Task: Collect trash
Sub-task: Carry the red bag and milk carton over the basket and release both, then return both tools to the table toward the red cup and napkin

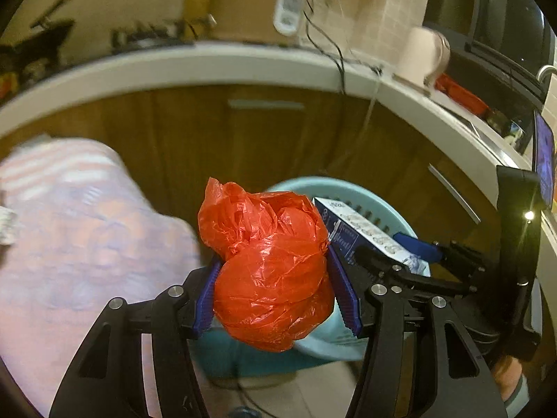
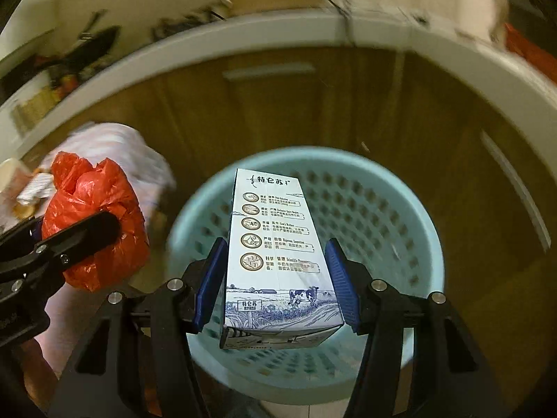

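My left gripper (image 1: 276,296) is shut on a crumpled red plastic bag (image 1: 271,264), held in the air just left of a light blue perforated bin (image 1: 369,202). My right gripper (image 2: 276,284) is shut on a blue-and-white milk carton (image 2: 275,244), held over the open mouth of the bin (image 2: 400,216). The bin looks empty inside. The red bag (image 2: 94,223) and the left gripper's fingers (image 2: 80,237) show at the left of the right wrist view. The carton (image 1: 365,230) and the right gripper's fingers (image 1: 417,247) show at the right of the left wrist view.
Brown cabinet doors (image 1: 264,132) with metal handles stand behind the bin under a white countertop edge (image 1: 209,66). A table with a pink striped cloth (image 1: 69,230) is at the left. Cables hang down from the counter (image 1: 334,55). Pale floor tiles lie below.
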Demonstrator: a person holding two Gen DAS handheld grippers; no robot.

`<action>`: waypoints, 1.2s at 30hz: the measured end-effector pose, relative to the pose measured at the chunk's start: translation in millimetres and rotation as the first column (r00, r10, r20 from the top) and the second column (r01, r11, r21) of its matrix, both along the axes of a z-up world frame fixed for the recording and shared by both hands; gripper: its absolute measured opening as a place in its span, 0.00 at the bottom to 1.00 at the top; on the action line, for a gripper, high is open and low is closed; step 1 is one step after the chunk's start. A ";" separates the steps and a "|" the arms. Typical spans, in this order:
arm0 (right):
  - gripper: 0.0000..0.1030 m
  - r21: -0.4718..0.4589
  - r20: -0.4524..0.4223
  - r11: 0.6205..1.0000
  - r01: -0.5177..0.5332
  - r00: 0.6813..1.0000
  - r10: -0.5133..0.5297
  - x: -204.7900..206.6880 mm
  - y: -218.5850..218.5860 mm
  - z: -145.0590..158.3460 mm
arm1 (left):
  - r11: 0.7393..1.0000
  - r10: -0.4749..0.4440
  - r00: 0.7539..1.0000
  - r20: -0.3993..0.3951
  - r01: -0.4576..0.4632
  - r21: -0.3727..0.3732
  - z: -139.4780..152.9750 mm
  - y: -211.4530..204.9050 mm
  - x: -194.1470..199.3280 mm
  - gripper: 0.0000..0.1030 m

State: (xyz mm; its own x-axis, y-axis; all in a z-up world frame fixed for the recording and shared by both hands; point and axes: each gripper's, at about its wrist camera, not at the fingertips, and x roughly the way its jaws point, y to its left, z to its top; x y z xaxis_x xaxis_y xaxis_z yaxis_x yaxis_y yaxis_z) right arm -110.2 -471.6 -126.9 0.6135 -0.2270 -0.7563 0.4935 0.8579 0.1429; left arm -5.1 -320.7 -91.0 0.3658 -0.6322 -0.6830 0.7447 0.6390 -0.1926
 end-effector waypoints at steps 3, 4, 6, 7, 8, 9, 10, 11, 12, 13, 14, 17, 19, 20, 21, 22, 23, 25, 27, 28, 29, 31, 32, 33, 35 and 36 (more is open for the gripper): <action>0.53 0.072 -0.075 0.996 0.055 0.996 -0.050 -3.9 -17.6 -22.7 | 0.999 -0.043 0.997 -0.071 0.044 0.012 -21.6 -18.4 5.9 0.54; 0.53 0.086 -0.093 0.994 0.070 0.994 -0.061 -3.7 -22.1 -27.8 | 0.998 -0.054 0.995 -0.086 0.056 0.023 -28.3 -23.4 6.5 0.54; 0.54 0.114 -0.126 0.989 0.096 0.989 -0.082 -5.8 -28.5 -38.8 | 0.997 -0.067 0.992 -0.106 0.072 0.040 -38.9 -32.5 7.6 0.55; 0.54 0.120 -0.133 0.987 0.103 0.987 -0.087 -8.1 -28.8 -41.8 | 0.996 -0.072 0.991 -0.115 0.077 0.047 -43.2 -35.1 8.0 0.56; 0.55 0.127 -0.144 0.985 0.114 0.985 -0.095 -9.3 -29.8 -44.5 | 0.995 -0.076 0.989 -0.124 0.083 0.054 -47.6 -37.3 8.3 0.58; 0.55 0.129 -0.151 0.984 0.120 0.983 -0.100 -9.4 -29.9 -45.7 | 0.995 -0.078 0.989 -0.128 0.085 0.058 -49.0 -39.7 9.5 0.59; 0.56 0.129 -0.156 0.984 0.123 0.982 -0.102 -9.5 -30.4 -46.6 | 0.994 -0.079 0.988 -0.134 0.088 0.061 -51.3 -40.0 9.4 0.60; 0.56 0.129 -0.162 0.984 0.126 0.981 -0.104 -9.5 -30.8 -47.9 | 0.994 -0.077 0.988 -0.134 0.086 0.063 -53.0 -40.2 10.0 0.62; 0.56 0.127 -0.168 0.984 0.128 0.980 -0.105 -9.2 -30.7 -48.7 | 0.994 -0.074 0.988 -0.132 0.083 0.066 -53.9 -39.4 11.0 0.64; 0.56 0.129 -0.172 0.983 0.127 0.980 -0.104 -8.7 -29.8 -49.3 | 0.995 -0.069 0.989 -0.131 0.079 0.067 -53.5 -39.4 12.1 0.65; 0.56 0.134 -0.176 0.983 0.127 0.979 -0.103 -1.7 -32.0 -49.4 | 0.995 -0.065 0.989 -0.132 0.074 0.067 -54.1 -38.6 13.4 0.66; 0.57 0.143 -0.176 0.982 0.123 0.980 -0.097 0.7 -30.4 -49.6 | 0.996 -0.054 0.990 -0.133 0.063 0.063 -52.7 -34.4 16.4 0.67; 0.57 0.143 -0.173 0.982 0.120 0.980 -0.095 3.5 -31.1 -48.9 | 0.997 -0.052 0.991 -0.127 0.060 0.058 -48.9 -29.1 16.2 0.67; 0.57 0.143 -0.168 0.983 0.116 0.982 -0.092 3.5 -29.7 -47.1 | 0.997 -0.049 0.991 -0.122 0.056 0.056 -46.2 -26.2 16.5 0.67; 0.57 0.141 -0.161 0.983 0.113 0.983 -0.090 3.4 -27.9 -44.2 | 0.997 -0.044 0.992 -0.116 0.050 0.051 -42.4 -22.6 15.7 0.67; 0.57 0.139 -0.153 0.984 0.110 0.984 -0.088 3.2 -26.7 -41.0 | 0.998 -0.040 0.993 -0.110 0.045 0.037 -37.4 -16.9 14.8 0.67; 0.57 0.132 -0.135 0.986 0.103 0.987 -0.085 3.1 -23.8 -34.7 | 0.999 -0.037 0.993 -0.108 0.041 0.027 -33.7 -12.8 14.7 0.67; 0.57 0.115 -0.097 0.990 0.086 0.992 -0.076 4.6 -17.9 -22.6 | 1.000 -0.023 0.995 -0.092 0.024 0.009 -23.5 -1.1 13.5 0.67; 0.57 0.083 -0.037 0.995 0.060 0.998 -0.057 4.8 -6.1 -2.0 | 1.000 -0.002 0.998 -0.063 0.002 -0.013 -9.3 14.9 10.7 0.67; 0.57 0.072 -0.014 0.996 0.046 0.999 -0.046 5.0 -1.0 6.1 | 0.999 0.013 0.999 -0.046 -0.015 -0.028 0.6 27.1 9.4 0.67; 0.57 0.054 0.019 0.998 0.028 0.999 -0.029 6.0 7.5 17.5 | 0.999 0.028 0.999 -0.032 -0.029 -0.037 8.2 35.5 8.3 0.67; 0.57 0.020 0.073 1.000 -0.008 0.997 0.006 9.3 24.3 36.1 | 0.995 0.072 0.997 0.001 -0.072 -0.065 26.1 61.5 7.2 0.69; 0.57 0.003 0.109 0.999 -0.039 0.993 0.039 12.1 37.0 48.6 | 0.993 0.093 0.996 0.011 -0.092 -0.078 33.2 72.7 7.3 0.70; 0.57 -0.008 0.129 0.998 -0.062 0.990 0.062 15.1 46.5 56.5 | 0.989 0.121 0.992 0.025 -0.118 -0.091 41.4 86.3 7.6 0.71; 0.57 -0.030 0.165 0.994 -0.105 0.980 0.108 22.3 66.6 73.3 | 0.977 0.189 0.980 0.056 -0.182 -0.115 58.3 119.4 8.1 0.72; 0.57 -0.040 0.181 0.991 -0.128 0.974 0.133 27.8 77.3 80.1 | 0.968 0.228 0.971 0.072 -0.217 -0.127 66.7 137.3 8.9 0.72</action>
